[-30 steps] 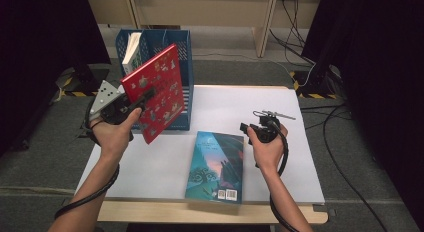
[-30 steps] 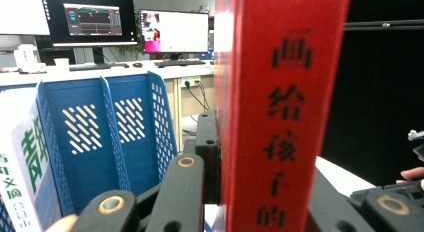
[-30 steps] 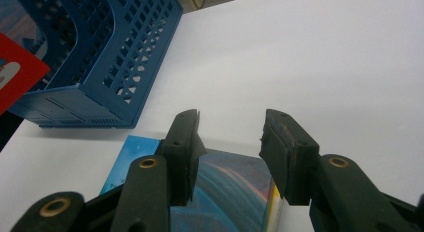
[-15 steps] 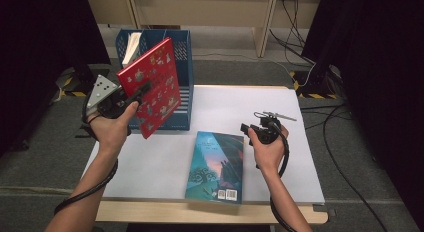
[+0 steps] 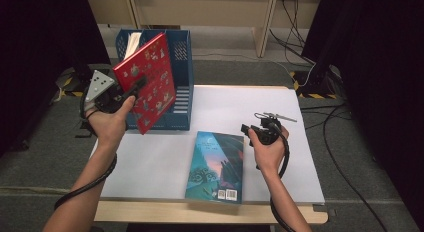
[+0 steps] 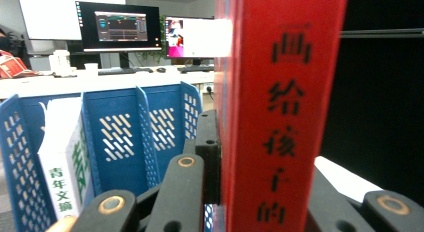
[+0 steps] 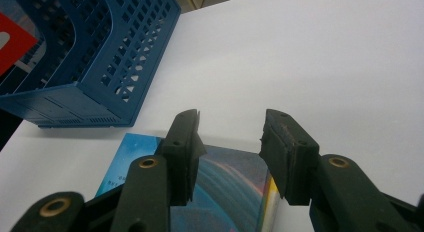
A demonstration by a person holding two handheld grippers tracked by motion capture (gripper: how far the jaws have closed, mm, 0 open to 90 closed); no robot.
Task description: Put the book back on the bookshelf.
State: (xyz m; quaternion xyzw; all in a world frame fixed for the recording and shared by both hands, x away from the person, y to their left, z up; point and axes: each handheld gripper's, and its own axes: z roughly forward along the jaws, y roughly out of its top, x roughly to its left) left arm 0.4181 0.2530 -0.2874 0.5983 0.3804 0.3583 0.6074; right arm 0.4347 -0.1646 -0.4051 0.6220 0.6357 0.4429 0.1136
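Left gripper (image 5: 131, 90) holds the red book (image 5: 147, 87) tight between its two black jaws. It lifts the book up in the air, tilted, at the left side of the table, right in front of the blue file rack (image 5: 181, 77). In the left gripper view, the red book's spine (image 6: 280, 107) stands straight up, and black Chinese writing runs down it: 画给孩子的. Behind it, a white book (image 6: 65, 157) sits in the left slot of the rack, with green Chinese writing on its spine that starts 青年文. Far back, two computer screens glow on a desk.

Right gripper (image 5: 252, 129) rests low at the right, its jaws partly apart with nothing between them. Just beside it, a blue-green book (image 5: 216, 164) lies flat near the front edge of the white table (image 5: 240, 104). Barcode stickers show at that book's near end, too small to read.
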